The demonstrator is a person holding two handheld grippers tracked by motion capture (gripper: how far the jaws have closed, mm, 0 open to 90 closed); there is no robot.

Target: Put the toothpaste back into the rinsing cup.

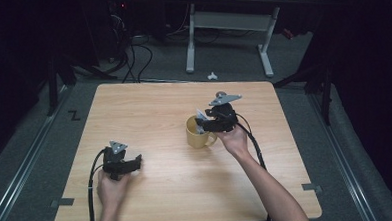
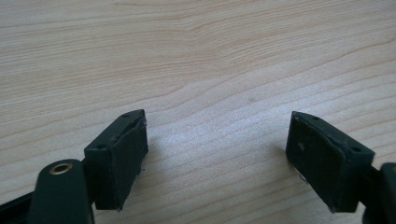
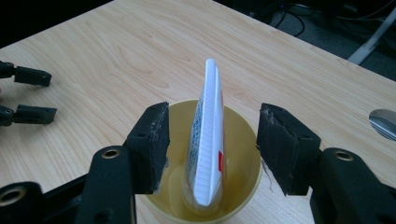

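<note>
A yellow mug [image 1: 199, 134] with its handle to the right stands right of the table's middle. A white toothpaste tube [image 3: 208, 135] stands upright inside the mug [image 3: 243, 135], its flat crimped end up. My right gripper [image 1: 204, 122] hangs over the mug's rim. Its jaws [image 3: 212, 116] stand open on either side of the tube, with a gap between each pad and the tube. My left gripper [image 1: 136, 160] rests low near the front left of the table. It [image 2: 217, 140] is open over bare wood with nothing between its pads.
The light wooden table [image 1: 148, 102] ends close behind the mug's far side. A shiny metal object [image 3: 383, 122] lies on the table at the right edge of the right gripper view. White desk legs [image 1: 265, 52] and cables [image 1: 131, 58] stand on the floor beyond.
</note>
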